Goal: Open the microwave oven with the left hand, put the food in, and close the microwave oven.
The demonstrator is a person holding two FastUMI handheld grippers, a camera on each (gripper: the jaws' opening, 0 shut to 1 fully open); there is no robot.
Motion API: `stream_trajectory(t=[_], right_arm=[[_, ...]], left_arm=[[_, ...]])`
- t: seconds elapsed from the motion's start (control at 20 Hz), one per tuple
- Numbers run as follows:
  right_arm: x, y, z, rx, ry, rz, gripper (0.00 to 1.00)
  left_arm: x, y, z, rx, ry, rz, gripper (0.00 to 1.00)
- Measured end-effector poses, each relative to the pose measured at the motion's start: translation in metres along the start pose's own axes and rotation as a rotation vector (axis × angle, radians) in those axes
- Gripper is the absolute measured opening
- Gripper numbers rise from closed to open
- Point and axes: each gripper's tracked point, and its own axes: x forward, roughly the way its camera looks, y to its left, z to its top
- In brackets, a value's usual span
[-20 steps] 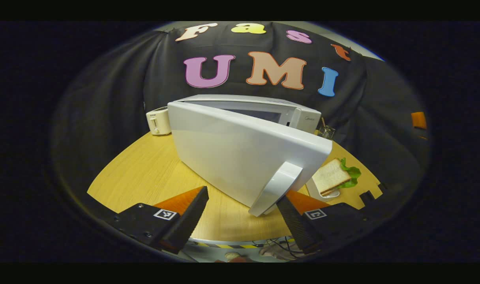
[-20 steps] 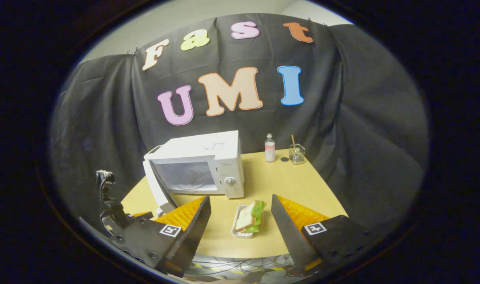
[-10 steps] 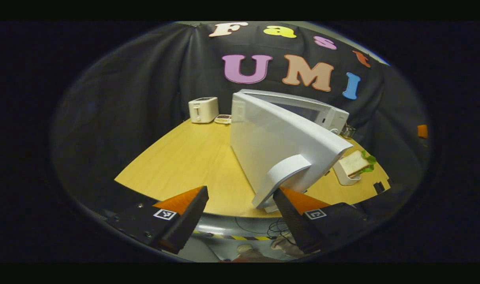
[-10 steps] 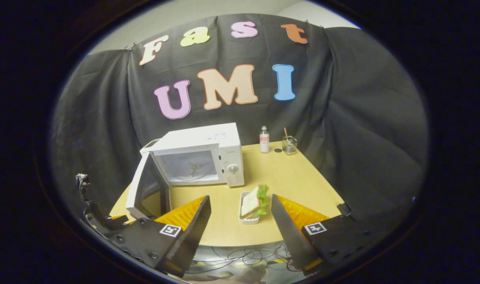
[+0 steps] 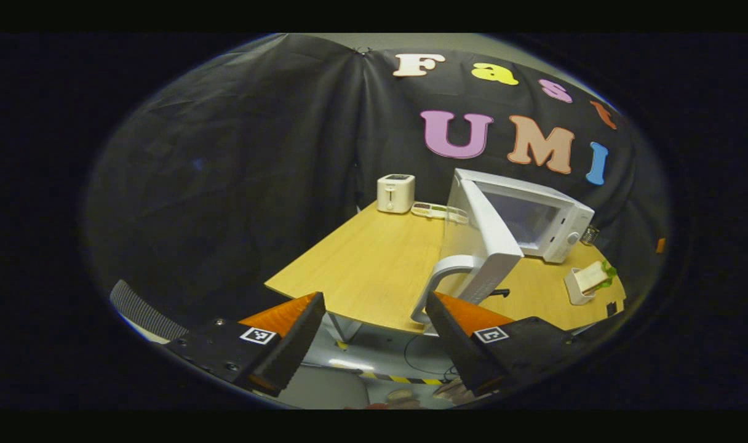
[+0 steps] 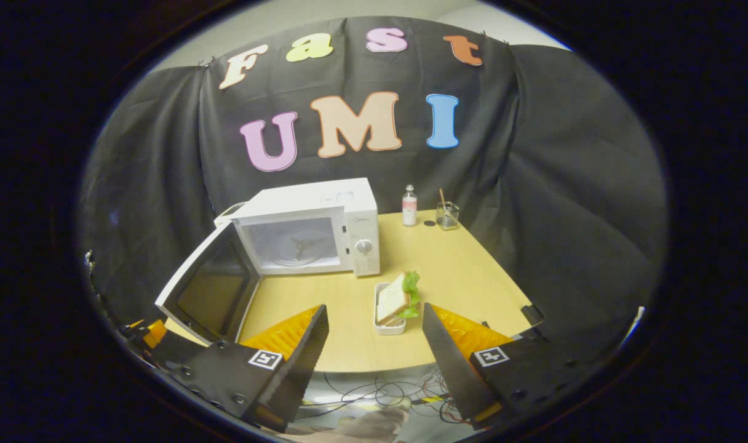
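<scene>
Black cloth is hanging behind a wood surface (image 6: 448,271) that is carrying everything. White microwave (image 6: 325,215) is sitting toward the back of the surface, cavity (image 6: 291,243) showing, turntable support visible inside. Microwave door (image 6: 211,289) is standing swung wide to the hinge side, dark inner window facing the right gripper view; in the left gripper view the door (image 5: 481,237) is showing its white outer face with the curved handle (image 5: 445,280) hanging off its near edge. Left tongs (image 5: 374,335) are sitting wide apart and holding nothing; the handle is lying just above the inner edge of one finger (image 5: 454,335), contact unclear. Right tongs (image 6: 374,344) are also spread wide and holding nothing, hovering over the near edge of the surface. Sandwich (image 6: 398,298) with lettuce is sitting in a small white tray (image 6: 387,325) on the surface, in front of the microwave's control panel, just beyond the gap of the right tongs, not touching them. Same tray and sandwich (image 5: 589,280) are showing far right in the left gripper view. White toaster (image 5: 395,192) is standing at the far corner, a flat white tray-like item (image 5: 438,211) beside it. Small bottle (image 6: 409,206) and a glass with a stick (image 6: 446,214) are standing behind the microwave's right side. Cables are lying on the floor (image 6: 374,391) below the surface edge.
</scene>
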Motion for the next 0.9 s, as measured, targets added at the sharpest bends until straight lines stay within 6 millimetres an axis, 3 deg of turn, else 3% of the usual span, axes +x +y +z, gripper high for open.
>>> stream_trajectory(t=[0.15, 0.2, 0.3, 0.4, 0.5, 0.65, 0.7, 0.9], right_arm=[[0.021, -0.001, -0.005, 0.021, 0.055, 0.004, 0.96], [0.031, -0.003, -0.007, 0.028, 0.081, 0.004, 0.92], [0.054, -0.01, -0.007, 0.049, 0.132, 0.002, 0.97], [0.081, -0.02, -0.008, 0.067, 0.193, 0.002, 0.92], [0.111, -0.033, -0.013, 0.089, 0.256, 0.003, 0.97], [0.158, -0.044, -0.016, 0.152, 0.344, 0.027, 0.93], [0.174, -0.05, -0.018, 0.155, 0.381, 0.034, 0.97], [0.234, -0.071, -0.042, 0.113, 0.539, 0.06, 0.97]], left_arm=[[-0.008, 0.017, 0.022, -0.017, -0.059, 0.079, 1.0], [-0.013, 0.019, 0.031, -0.03, -0.078, 0.102, 1.0], [-0.017, 0.021, 0.051, -0.045, -0.119, 0.148, 1.0], [-0.019, 0.02, 0.074, -0.05, -0.17, 0.193, 1.0], [-0.014, 0.014, 0.096, -0.05, -0.208, 0.228, 0.99], [-0.009, -0.001, 0.128, -0.089, -0.269, 0.262, 1.0], [-0.008, -0.005, 0.137, -0.107, -0.295, 0.281, 1.0], [0.005, -0.023, 0.148, -0.139, -0.314, 0.351, 1.0]])
